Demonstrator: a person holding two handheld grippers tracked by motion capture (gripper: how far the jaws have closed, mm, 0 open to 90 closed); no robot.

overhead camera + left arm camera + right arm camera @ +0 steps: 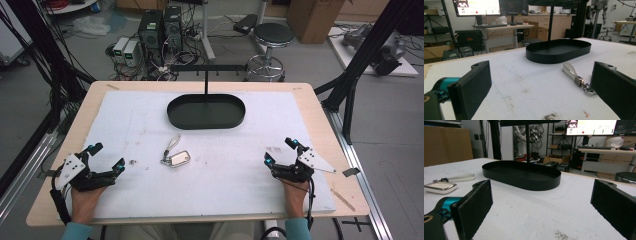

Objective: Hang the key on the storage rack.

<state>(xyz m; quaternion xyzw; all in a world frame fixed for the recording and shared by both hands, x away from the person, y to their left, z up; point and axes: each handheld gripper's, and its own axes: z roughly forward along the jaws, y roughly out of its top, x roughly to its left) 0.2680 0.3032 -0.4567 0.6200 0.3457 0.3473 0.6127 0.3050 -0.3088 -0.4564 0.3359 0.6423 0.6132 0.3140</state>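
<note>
Basically nothing is done yet, judging by how things lie. The table (310, 100), w/ its white mat, carries the black oval tray (206, 111) at the far middle; the tray has nothing in it, and a black post rises from it to a crossbar. The left gripper (106, 156) rests on the mat at the near left, jaws spread wide, nothing between them. The right gripper (280, 151) sits at the near right, also spread wide and holding nothing. Both are well apart from the keychain (176, 158), which lies flat on the mat at centre, between the grippers and nearer than the tray: a silvery-white tag, a metal clasp and a pale strap loop pointing toward the tray.

What's left, prob.: reach, pinch the keychain, lift it, then place it in the tray or hang it on the crossbar; can't tell which.

Writing: no brand or label is legible on the keychain, tray or grippers. The monitor (476, 7) in the background shows coloured panels, too small to read.
</note>
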